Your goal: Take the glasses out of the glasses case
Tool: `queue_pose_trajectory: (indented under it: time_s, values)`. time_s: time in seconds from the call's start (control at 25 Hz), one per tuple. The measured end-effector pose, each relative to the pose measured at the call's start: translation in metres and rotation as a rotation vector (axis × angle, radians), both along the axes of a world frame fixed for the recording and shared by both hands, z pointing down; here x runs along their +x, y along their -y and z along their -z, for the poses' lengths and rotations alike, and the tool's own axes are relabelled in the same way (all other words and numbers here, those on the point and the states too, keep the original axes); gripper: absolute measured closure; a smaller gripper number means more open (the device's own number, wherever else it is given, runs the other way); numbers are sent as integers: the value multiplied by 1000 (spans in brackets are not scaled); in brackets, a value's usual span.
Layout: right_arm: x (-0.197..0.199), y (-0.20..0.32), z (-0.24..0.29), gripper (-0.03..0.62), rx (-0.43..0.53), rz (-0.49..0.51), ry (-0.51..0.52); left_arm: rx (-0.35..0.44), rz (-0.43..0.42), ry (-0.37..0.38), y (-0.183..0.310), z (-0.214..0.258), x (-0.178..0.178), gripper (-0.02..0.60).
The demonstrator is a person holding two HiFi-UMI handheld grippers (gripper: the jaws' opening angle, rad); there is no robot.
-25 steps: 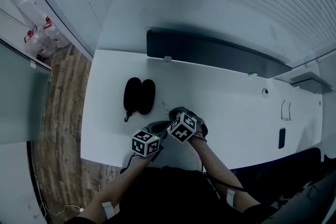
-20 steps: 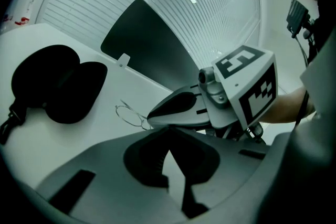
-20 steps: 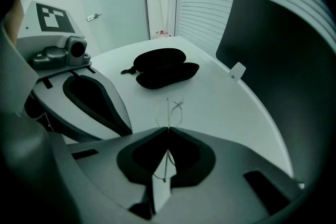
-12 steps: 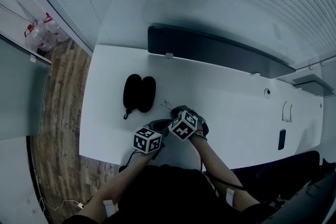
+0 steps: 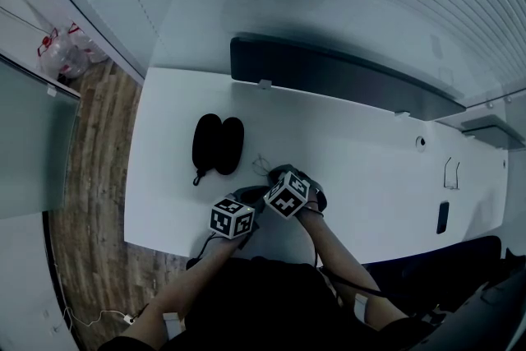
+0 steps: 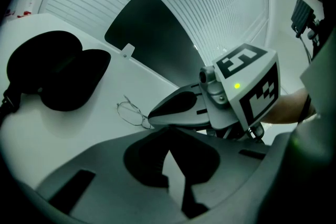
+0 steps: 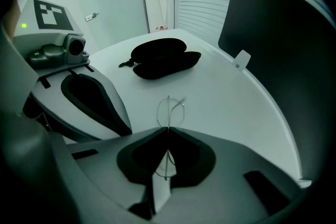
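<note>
Right tongs [image 7: 167, 129] pinch the glasses [image 7: 170, 110] by their thin wire frame; probably light and fragile. Left tongs [image 6: 169, 130] are pressed together, empty.

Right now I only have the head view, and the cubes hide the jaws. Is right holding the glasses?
Observer: Yes. Right gripper is shut on the glasses, a thin wire frame.
Operator: Left?
Observer: Left gripper is shut with nothing between its jaws.
Operator: Glasses clear of the case?
Observer: Yes. The case lies open, with bare table between it and the glasses.
</note>
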State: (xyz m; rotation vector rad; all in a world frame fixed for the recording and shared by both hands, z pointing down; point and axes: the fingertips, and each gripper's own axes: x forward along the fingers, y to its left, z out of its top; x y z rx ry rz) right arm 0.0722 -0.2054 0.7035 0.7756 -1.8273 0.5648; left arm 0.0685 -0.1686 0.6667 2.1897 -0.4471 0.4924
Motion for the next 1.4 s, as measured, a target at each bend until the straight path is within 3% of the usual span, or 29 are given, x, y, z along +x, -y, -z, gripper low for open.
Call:
queue_pose_trajectory:
  time_s: [0.72, 0.88, 1.4]
  values:
    - [1, 0, -1, 549, 6, 1, 1, 3, -10, 2, -1, -1, 0, 575]
    - [4, 2, 4, 520, 21, -5, -2, 11, -6, -7, 0, 3, 1, 575]
    - [-2, 3, 30, 520, 110, -78, 64, 76, 17, -20, 0, 22, -6, 575]
